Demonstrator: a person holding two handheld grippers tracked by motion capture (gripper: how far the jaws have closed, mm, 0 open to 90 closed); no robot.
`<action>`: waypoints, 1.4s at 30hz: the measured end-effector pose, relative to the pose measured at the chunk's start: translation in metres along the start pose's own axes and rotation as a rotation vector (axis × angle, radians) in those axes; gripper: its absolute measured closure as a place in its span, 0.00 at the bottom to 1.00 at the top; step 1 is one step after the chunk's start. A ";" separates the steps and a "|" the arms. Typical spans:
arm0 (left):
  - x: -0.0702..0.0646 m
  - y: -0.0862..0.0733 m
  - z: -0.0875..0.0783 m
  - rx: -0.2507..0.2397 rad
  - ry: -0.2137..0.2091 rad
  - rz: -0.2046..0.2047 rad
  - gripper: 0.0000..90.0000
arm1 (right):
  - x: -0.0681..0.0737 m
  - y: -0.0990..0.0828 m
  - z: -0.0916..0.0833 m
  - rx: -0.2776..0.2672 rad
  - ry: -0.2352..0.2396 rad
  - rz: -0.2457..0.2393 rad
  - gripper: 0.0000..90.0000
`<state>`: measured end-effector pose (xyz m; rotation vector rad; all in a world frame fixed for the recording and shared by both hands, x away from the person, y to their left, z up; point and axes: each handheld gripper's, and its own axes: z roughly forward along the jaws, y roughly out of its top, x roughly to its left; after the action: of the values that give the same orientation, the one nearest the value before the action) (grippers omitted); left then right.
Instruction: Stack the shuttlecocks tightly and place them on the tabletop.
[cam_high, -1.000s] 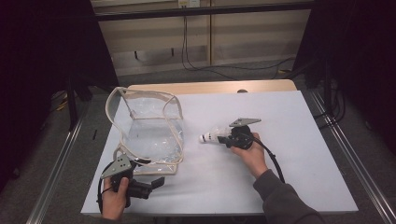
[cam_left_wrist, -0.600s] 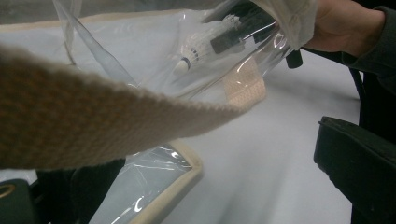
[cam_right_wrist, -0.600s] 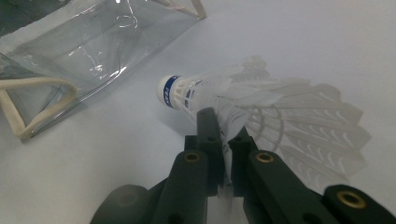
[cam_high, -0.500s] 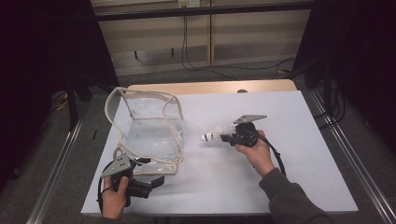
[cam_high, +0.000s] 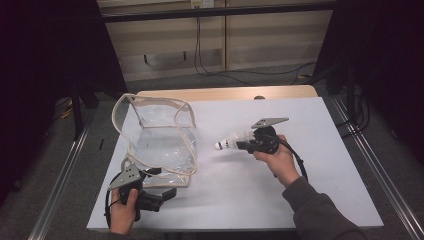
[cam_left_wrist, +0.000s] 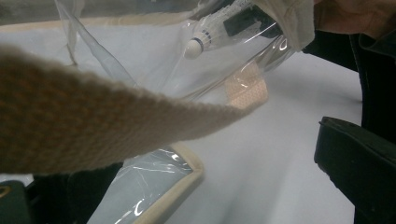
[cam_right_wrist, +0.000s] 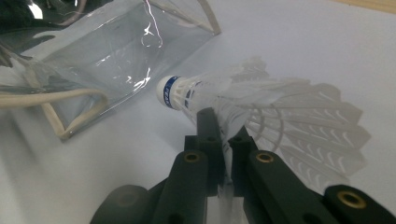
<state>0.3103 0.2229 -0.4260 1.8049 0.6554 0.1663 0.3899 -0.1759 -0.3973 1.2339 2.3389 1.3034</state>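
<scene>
A clear plastic bag (cam_high: 156, 142) with beige trim stands open on the white table, left of the middle. A white shuttlecock (cam_high: 229, 143) hangs above the table to the bag's right, cork toward the bag. My right gripper (cam_high: 246, 145) is shut on its feathers. In the right gripper view the jaws pinch the shuttlecock (cam_right_wrist: 261, 109) at my right gripper (cam_right_wrist: 222, 126). My left gripper (cam_high: 162, 194) lies at the bag's near edge. Its jaws stand wide apart, with the bag's corner (cam_left_wrist: 180, 175) between them and a beige strap (cam_left_wrist: 93, 121) crossing close to the camera.
The white table sheet (cam_high: 325, 175) reaches right and toward me from the bag. A wooden tabletop edge (cam_high: 225, 93) shows at the back. Metal rails (cam_high: 377, 172) run along both sides, with dark floor beyond. A cable (cam_high: 300, 165) trails from the right gripper.
The right gripper has risen a little with the shuttlecock in it. The left hand and the bag have kept still.
</scene>
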 end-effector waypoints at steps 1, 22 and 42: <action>0.000 0.000 0.000 0.001 0.000 0.002 0.01 | 0.001 0.002 -0.002 -0.001 0.003 -0.005 0.98; 0.000 -0.001 -0.001 -0.001 -0.003 0.003 0.02 | 0.000 0.021 -0.023 -0.024 0.007 -0.023 0.98; 0.001 -0.002 -0.002 -0.006 -0.009 0.005 0.02 | 0.003 0.035 -0.036 -0.032 0.024 -0.031 0.98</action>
<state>0.3100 0.2253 -0.4273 1.8003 0.6435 0.1633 0.3890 -0.1862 -0.3482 1.1741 2.3346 1.3473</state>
